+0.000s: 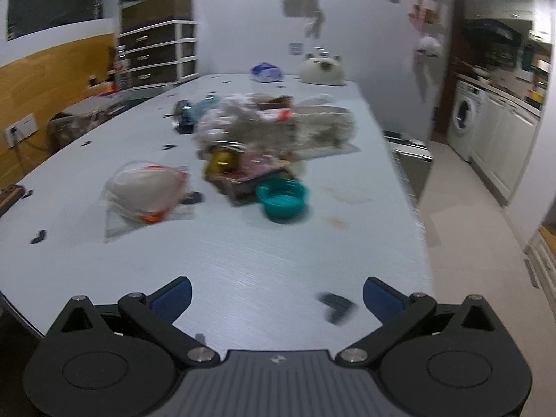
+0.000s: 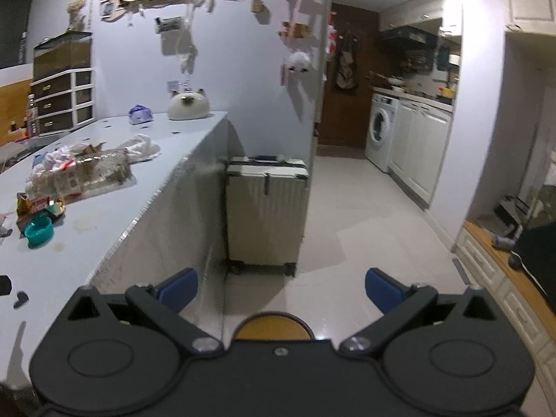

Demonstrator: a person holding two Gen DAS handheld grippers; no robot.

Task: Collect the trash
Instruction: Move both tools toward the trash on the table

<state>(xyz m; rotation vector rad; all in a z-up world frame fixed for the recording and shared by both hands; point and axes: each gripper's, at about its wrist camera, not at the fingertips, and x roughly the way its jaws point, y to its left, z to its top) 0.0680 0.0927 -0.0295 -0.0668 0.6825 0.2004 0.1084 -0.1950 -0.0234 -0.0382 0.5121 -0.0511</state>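
Left gripper (image 1: 277,297) gapes wide, empty, low over the near table (image 1: 243,260) edge. Trash heap (image 1: 267,128) lies dead ahead at 12 o'clock, well apart, long axis running 9 to 3; white bag (image 1: 146,191) at 11, teal bowl (image 1: 282,197) just right of 12. View blurred.

Right gripper (image 2: 281,286) also spread, empty, aimed past the table corner at floor and suitcase (image 2: 267,208). Heap (image 2: 80,170) sits at 10 o'clock. Left looks the nearer, better-aligned arm. Washing machine (image 2: 381,131) in the kitchen beyond.

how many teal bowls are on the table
1. The teal bowl sits on the table at the near edge of the trash pile, toward the table's right side; the right wrist view shows it too. More could be hidden under the pile.
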